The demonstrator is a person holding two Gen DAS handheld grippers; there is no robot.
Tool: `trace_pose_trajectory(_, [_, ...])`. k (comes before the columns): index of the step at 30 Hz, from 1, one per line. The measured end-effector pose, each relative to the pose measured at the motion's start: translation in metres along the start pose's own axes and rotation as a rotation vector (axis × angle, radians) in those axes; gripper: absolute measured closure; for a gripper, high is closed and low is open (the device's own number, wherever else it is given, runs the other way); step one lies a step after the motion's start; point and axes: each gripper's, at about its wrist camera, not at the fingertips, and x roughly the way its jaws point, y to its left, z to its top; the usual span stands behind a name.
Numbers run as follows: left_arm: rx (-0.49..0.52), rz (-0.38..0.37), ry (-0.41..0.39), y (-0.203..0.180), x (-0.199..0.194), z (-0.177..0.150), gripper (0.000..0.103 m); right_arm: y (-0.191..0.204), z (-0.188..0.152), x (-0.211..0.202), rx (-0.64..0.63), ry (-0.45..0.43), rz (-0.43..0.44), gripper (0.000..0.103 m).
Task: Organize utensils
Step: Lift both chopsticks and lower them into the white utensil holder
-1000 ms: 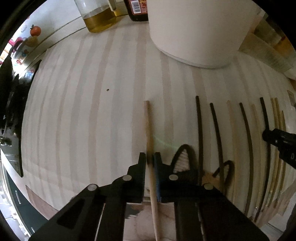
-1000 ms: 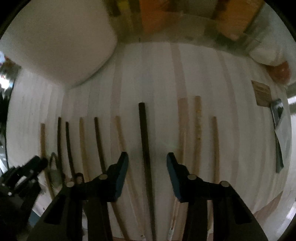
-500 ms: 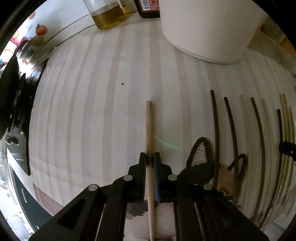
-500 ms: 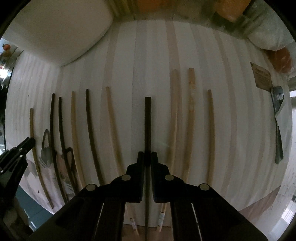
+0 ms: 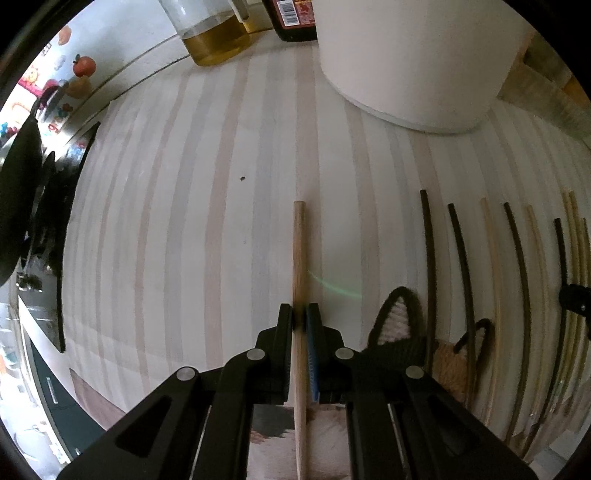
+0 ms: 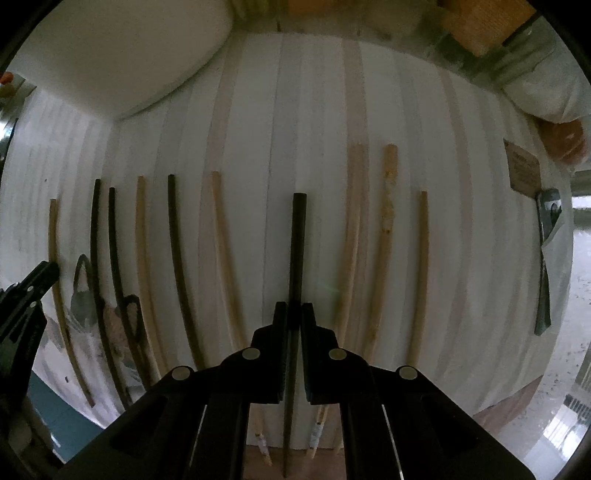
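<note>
A light wooden chopstick (image 5: pixel 299 254) lies along the striped white counter (image 5: pixel 184 221), and my left gripper (image 5: pixel 300 319) is shut on it near its middle. In the right wrist view a black chopstick (image 6: pixel 297 251) points away from me, with my right gripper (image 6: pixel 294 317) shut on it. Several more chopsticks, dark and pale, lie in a row on either side of it: a dark one (image 6: pixel 176 258) to the left, pale ones (image 6: pixel 384 236) to the right. The left gripper's black body (image 6: pixel 22 306) shows at that view's left edge.
A large white round container (image 5: pixel 417 62) stands at the back. A jar of yellow oil (image 5: pixel 214 33) and a dark bottle (image 5: pixel 295 18) stand behind it. A knitted cat-eared mat (image 5: pixel 402 325) lies under the dark chopsticks. A black stove (image 5: pixel 26 206) borders the left.
My right gripper went from open, astride the black chopstick, to shut on it. The left gripper kept its hold on the wooden chopstick, which now points more straight ahead.
</note>
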Motion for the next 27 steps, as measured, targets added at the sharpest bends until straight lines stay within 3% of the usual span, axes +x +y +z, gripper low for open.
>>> trace_pose_trajectory(6, [-0.014, -0.014, -0.052, 0.007, -0.027, 0.000, 0.098, -0.011, -0.014, -0.016, 0.075, -0.084, 0.069, 0.097])
trace_pose_trajectory(17, [-0.026, -0.065, -0.182, 0.010, -0.100, -0.003, 0.098, -0.014, -0.037, -0.087, 0.105, -0.293, 0.146, 0.097])
trace_pose_trajectory(27, [-0.048, -0.101, -0.372, 0.033, -0.187, 0.006, 0.099, -0.012, -0.049, -0.168, 0.076, -0.506, 0.222, 0.097])
